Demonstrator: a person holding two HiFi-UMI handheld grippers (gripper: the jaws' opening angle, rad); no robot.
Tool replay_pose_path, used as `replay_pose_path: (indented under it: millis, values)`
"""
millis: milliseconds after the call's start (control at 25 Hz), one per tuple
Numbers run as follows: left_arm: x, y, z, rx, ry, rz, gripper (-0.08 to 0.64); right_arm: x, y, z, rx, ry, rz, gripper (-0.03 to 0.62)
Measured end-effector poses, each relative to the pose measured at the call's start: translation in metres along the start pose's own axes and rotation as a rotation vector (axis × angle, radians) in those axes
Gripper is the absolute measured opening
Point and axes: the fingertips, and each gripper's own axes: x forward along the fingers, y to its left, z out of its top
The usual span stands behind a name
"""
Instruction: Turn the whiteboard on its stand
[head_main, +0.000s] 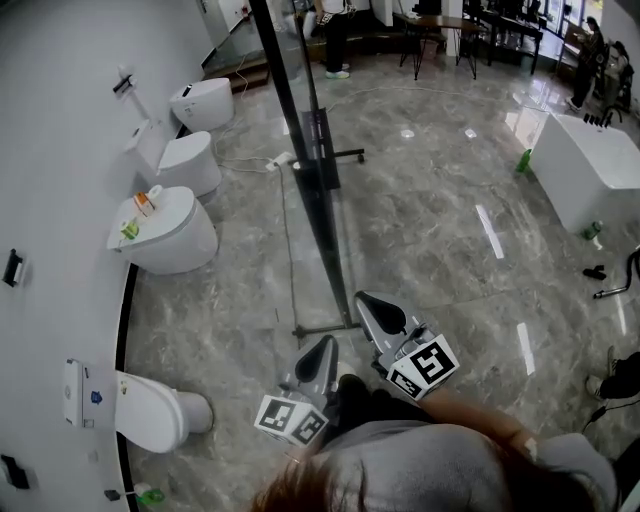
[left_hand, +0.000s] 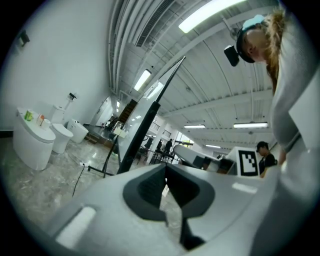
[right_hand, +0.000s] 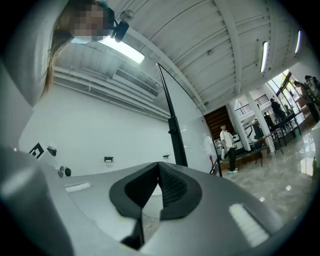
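The whiteboard (head_main: 305, 150) stands edge-on to me, a dark-framed panel on a black floor stand (head_main: 325, 328). The left gripper view has it rising ahead and to the left (left_hand: 150, 115); the right gripper view has its dark frame post (right_hand: 172, 125) straight ahead. My right gripper (head_main: 362, 297) is shut and empty, its tip just right of the board's near lower edge; contact is not visible. My left gripper (head_main: 330, 342) hangs lower and closer to me, also shut with nothing in it. Both pairs of jaws meet at their tips (left_hand: 166, 166) (right_hand: 159, 164).
Several white toilets (head_main: 165, 235) line the left wall, one close by (head_main: 140, 410). A cable (head_main: 290, 240) runs over the marble floor beside the stand. A white tub (head_main: 590, 170) and a green bottle (head_main: 523, 160) sit at the right. A person (head_main: 335, 35) stands far back.
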Motion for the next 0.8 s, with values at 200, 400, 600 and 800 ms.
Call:
replay_pose_path:
  millis: [200,400,600,800]
  values:
    - [-0.013,-0.009,-0.011,-0.029,0.007,-0.013,0.002,-0.016,0.015,-0.016,0.031,0.058,0.036,-0.005]
    - [-0.026,-0.024,-0.001,0.008,0.009,-0.072,0.002,-0.032,0.028,-0.004,-0.001,0.039,0.004,-0.003]
    - [-0.063,-0.04,-0.002,0.04,0.045,-0.107,0.002,-0.05,0.061,0.001,0.009,0.028,-0.035,-0.002]
    - [-0.091,-0.056,-0.023,0.005,0.075,-0.16,0.002,-0.076,0.104,-0.02,0.013,0.07,-0.011,-0.002]
